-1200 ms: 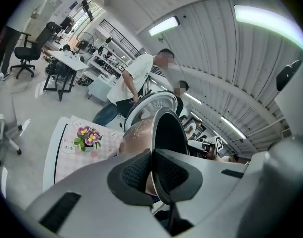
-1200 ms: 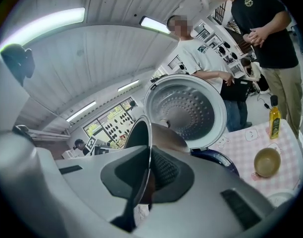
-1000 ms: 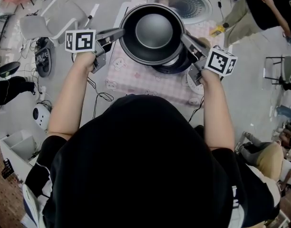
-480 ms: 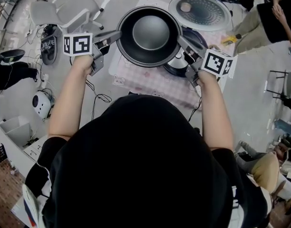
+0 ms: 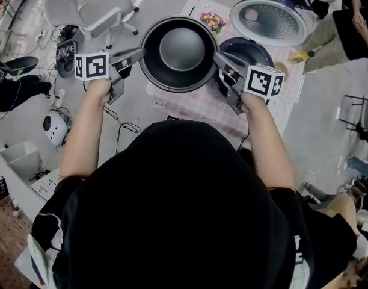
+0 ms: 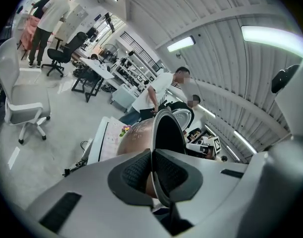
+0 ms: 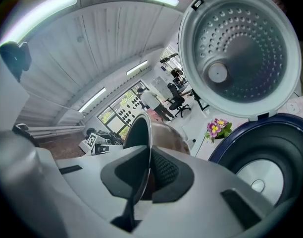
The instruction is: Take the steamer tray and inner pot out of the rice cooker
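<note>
A busy workshop with a grey floor surrounds the scene: an office chair (image 5: 97, 11) stands at the upper left, cables trail across the floor, and other people stand at the edges. Straight ahead is a low worktop (image 5: 190, 104) under a pink checked cloth, with a small bunch of flowers (image 5: 212, 21) at its far side.

The rice cooker (image 5: 253, 48) sits on the right part of the worktop with its lid (image 5: 269, 21) swung fully open. The right gripper view looks into its cavity, which is bare down to the heating plate.

The inner pot (image 5: 179, 52) is in the air, clear of the cooker and to its left, over the cloth. It is carried level between the two tools. The left claw (image 5: 139, 53) pinches the pot's left rim, its ribbed pads nearly together on the thin metal edge. The right claw (image 5: 219, 59) clamps the opposite rim in the same narrow pinch.

By my reading, the pot's removal is nearly complete. It is out of the cooker, and what remains is setting it down on free cloth and letting go. I cannot find the steamer tray in any view. It is not in the cooker cavity, so it is probably already out, though I cannot confirm where it lies.
</note>
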Motion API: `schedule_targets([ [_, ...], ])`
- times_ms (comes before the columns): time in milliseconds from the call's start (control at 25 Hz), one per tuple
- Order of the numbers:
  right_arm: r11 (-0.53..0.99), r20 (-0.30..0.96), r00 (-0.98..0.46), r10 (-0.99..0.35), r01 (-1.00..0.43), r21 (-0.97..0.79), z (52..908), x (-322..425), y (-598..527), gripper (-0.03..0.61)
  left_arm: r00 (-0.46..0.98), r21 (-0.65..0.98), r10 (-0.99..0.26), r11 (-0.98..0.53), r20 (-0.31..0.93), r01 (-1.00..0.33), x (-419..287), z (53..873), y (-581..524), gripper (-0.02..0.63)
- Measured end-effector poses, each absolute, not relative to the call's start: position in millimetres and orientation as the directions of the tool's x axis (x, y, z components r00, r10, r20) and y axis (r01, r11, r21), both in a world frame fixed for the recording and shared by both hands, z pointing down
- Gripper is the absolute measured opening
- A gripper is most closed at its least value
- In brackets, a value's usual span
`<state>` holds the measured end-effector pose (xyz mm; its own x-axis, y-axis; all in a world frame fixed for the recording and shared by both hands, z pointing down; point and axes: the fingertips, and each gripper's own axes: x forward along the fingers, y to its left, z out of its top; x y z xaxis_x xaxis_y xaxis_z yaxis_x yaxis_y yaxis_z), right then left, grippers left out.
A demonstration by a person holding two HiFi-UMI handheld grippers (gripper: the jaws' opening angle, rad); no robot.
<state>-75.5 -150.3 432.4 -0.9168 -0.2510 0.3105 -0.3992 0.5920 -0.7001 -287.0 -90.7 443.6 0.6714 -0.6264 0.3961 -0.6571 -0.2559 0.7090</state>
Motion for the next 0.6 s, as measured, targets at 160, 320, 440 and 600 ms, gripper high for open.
schedule_targets([
  [160,0.561,0.349,-0.908,-0.23,-0.417,-0.715,452,-88,-139,0.036,0.669,0.72,-0.61,-0.22,0.425,-0.658,-300,463,-81,0.044],
  [320,0.523,0.377,-0.9,-0.22,-0.435,-0.733,472,-104,-120,0.037,0.68,0.733,-0.587,-0.205,0.439,-0.649,-317,482,-68,0.044],
  [440,0.505,0.396,-0.891,-0.225,-0.454,-0.735,485,-111,-109,0.037,0.689,0.738,-0.568,-0.199,0.45,-0.645,-325,496,-62,0.044],
  [600,0.459,0.406,-0.883,-0.236,-0.47,-0.754,505,-109,-95,0.037,0.706,0.746,-0.536,-0.196,0.462,-0.637,-325,514,-58,0.044],
])
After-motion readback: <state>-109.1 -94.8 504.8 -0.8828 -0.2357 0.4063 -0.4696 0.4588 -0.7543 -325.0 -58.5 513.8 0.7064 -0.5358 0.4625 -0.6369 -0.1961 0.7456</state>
